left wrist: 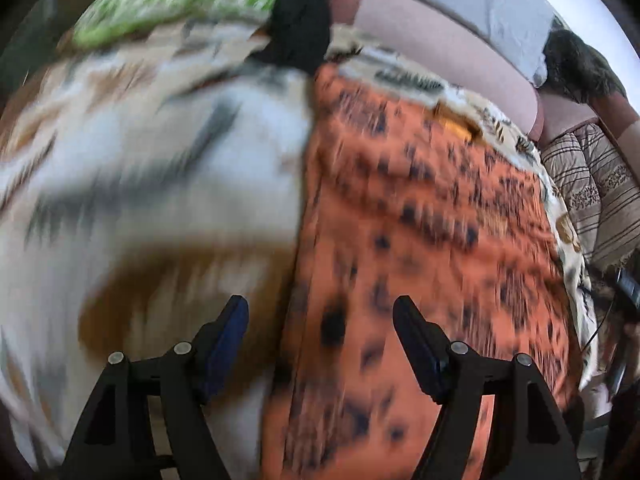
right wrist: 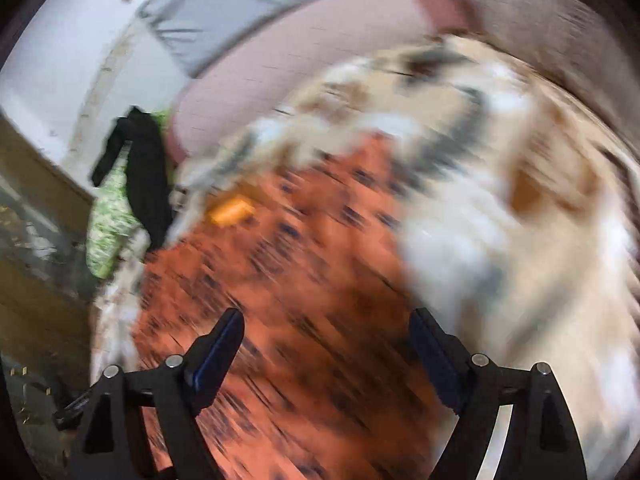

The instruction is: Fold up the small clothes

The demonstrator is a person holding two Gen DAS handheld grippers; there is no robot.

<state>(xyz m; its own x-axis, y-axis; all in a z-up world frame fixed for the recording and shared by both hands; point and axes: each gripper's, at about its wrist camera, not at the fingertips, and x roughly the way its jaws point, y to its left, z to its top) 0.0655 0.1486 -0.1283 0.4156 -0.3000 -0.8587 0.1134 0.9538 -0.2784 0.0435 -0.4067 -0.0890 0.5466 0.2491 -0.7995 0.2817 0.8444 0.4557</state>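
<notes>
A: Both hand-held grippers, left and right, are seen spread wide, nothing grasped.

B: The orange spotted garment is laid flat on the patterned blanket; its near edge should be pinched squarely, the black garment beyond left alone.
</notes>
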